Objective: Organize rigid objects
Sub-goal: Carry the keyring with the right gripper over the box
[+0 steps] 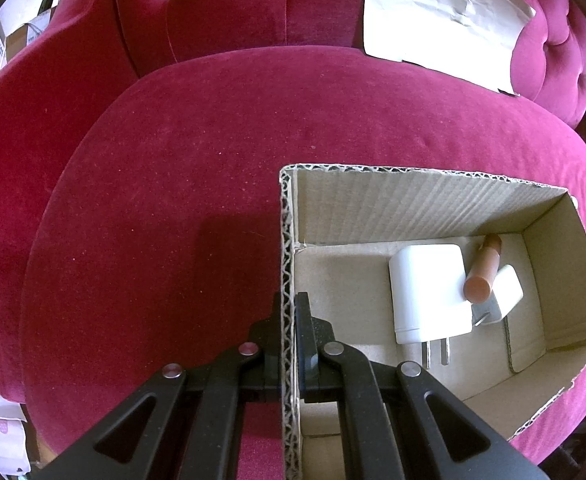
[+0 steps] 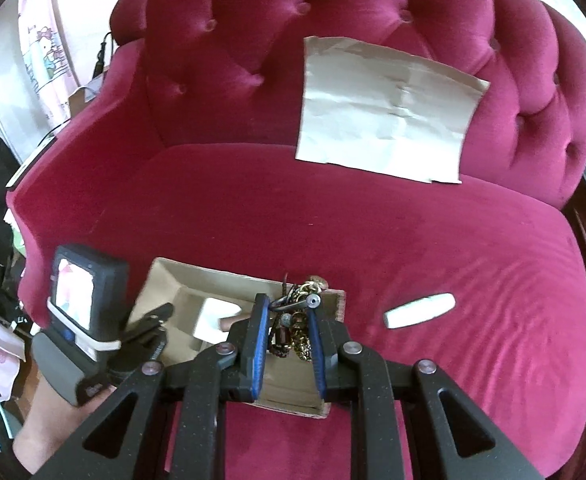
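Observation:
An open cardboard box (image 1: 421, 204) sits on the red velvet sofa seat (image 1: 197, 152). Inside lie a white plug charger (image 1: 429, 292), a second white adapter (image 1: 507, 294) and a brown tube (image 1: 483, 270). My left gripper (image 1: 289, 312) is shut on the box's left wall. In the right wrist view my right gripper (image 2: 288, 312) is shut on a bunch of keys with chains (image 2: 295, 320) and holds it above the box (image 2: 173, 300). A white oblong object (image 2: 419, 312) lies on the seat to the right of the box.
A sheet of brown paper (image 2: 385, 108) leans against the tufted sofa back (image 2: 253, 40). The left gripper's body with its screen (image 2: 77, 308) is at the box's left side. Clutter stands beyond the left armrest (image 2: 53, 168).

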Action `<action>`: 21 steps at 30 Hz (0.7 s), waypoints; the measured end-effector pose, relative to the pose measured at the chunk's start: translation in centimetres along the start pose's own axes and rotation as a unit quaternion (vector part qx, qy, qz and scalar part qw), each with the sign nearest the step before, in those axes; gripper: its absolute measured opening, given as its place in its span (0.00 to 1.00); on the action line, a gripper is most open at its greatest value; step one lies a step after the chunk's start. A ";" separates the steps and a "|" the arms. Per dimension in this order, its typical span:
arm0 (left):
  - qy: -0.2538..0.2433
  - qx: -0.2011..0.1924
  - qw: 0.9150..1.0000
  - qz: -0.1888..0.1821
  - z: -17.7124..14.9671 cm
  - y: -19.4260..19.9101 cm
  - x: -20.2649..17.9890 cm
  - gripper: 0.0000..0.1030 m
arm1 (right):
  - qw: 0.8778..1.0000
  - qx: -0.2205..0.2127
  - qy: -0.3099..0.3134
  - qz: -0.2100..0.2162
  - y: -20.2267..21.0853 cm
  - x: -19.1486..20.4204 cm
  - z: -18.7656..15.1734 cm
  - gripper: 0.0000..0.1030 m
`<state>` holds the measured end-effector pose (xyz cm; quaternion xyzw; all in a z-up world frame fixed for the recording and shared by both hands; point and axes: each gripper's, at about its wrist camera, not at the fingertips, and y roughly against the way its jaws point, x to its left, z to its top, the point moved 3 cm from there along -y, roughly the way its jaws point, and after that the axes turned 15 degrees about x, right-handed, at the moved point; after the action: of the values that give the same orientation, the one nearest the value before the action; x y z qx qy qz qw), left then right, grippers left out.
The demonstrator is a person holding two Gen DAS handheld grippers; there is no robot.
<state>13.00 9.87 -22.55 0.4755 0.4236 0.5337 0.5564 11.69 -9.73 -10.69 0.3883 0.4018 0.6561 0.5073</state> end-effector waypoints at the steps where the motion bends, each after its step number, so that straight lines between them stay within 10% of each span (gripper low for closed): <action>1: 0.000 0.000 1.000 0.000 0.0 0.0 0.0 0.03 | 1.000 0.002 0.002 0.003 -0.2 0.4 0.1 0.18; 21: -0.002 0.000 1.000 -0.006 -0.2 0.2 0.6 0.03 | 0.998 0.061 0.009 0.028 -6.6 4.6 0.7 0.18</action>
<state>12.81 10.44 -22.38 0.4744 0.4248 0.5294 0.5605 13.79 -4.10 -16.04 0.4234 0.4343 0.6481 0.4605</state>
